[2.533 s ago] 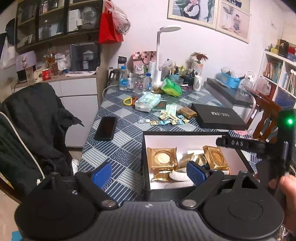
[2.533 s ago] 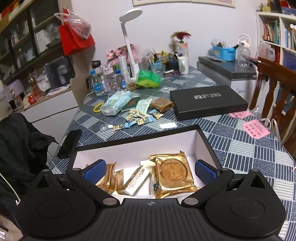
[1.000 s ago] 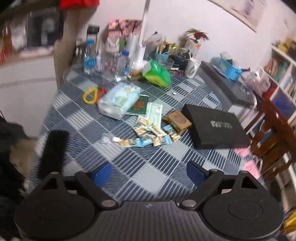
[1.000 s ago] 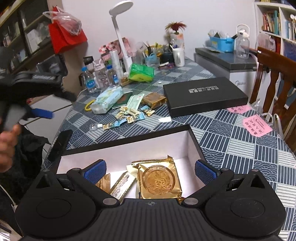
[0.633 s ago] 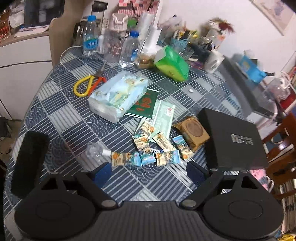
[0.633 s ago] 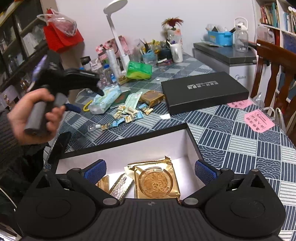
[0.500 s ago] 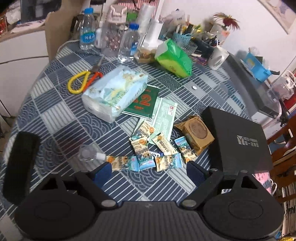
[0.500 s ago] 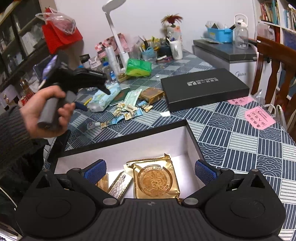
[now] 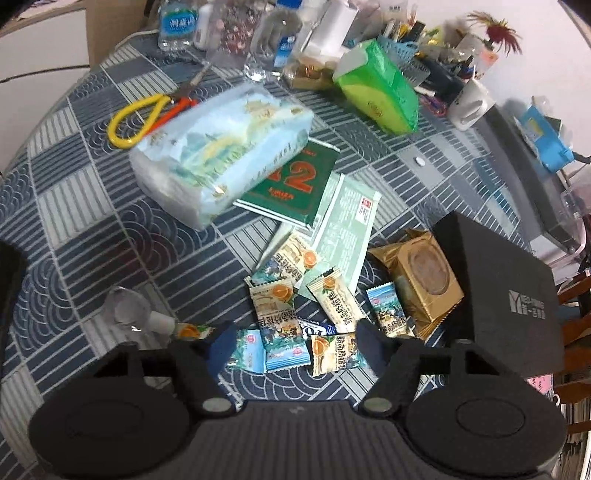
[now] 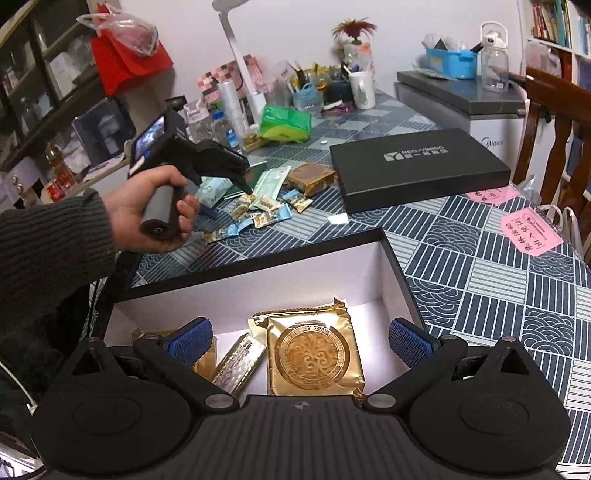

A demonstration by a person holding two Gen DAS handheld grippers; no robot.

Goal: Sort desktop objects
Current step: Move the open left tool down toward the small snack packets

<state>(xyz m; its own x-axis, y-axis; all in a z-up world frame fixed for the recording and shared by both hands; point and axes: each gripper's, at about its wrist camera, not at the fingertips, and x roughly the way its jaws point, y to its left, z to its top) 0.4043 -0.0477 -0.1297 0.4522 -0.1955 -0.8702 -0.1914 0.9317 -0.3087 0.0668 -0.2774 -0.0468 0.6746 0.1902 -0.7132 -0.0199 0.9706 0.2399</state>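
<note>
Over the snack pile [image 9: 295, 317] beyond the open box [image 10: 397, 266], the left gripper [image 9: 291, 343] has dropped low, jaws closing around 2 blue sachets [image 9: 269, 354], nothing gripped yet, so pickup looks imminent.

Left gripper [image 9: 291, 341] tilted down, fingers closing; right gripper [image 10: 299, 341] fingers spread.

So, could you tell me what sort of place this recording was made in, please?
Most likely a lived-in home, at a dining table used as a desk. The patterned tablecloth is crowded with snack packets, a tissue pack and a desk lamp, with a wooden chair and bookshelves beside it.
</note>
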